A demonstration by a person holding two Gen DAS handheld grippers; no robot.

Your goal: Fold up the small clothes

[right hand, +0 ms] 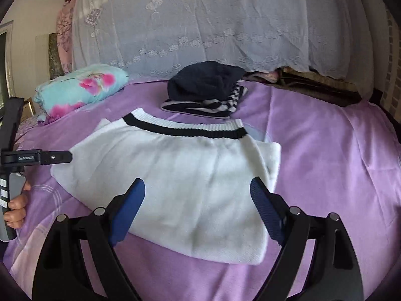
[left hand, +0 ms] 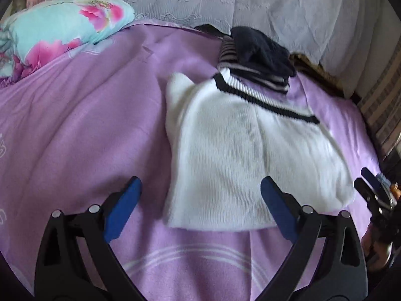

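Observation:
A small white knit sweater (left hand: 245, 150) with a black-striped hem lies partly folded on the purple bedsheet (left hand: 82, 130); it also shows in the right wrist view (right hand: 183, 183). My left gripper (left hand: 200, 200) is open and empty, just above the sweater's near edge. My right gripper (right hand: 198, 200) is open and empty over the sweater's near part. The right gripper also shows at the right edge of the left wrist view (left hand: 376, 190). The left gripper shows at the left edge of the right wrist view (right hand: 37, 156), held by a hand.
A pile of dark navy and striped clothes (right hand: 208, 90) lies behind the sweater, also seen in the left wrist view (left hand: 260, 55). A floral turquoise quilt (right hand: 80, 87) sits at the back left. A white lace cover (right hand: 213, 25) drapes behind the bed.

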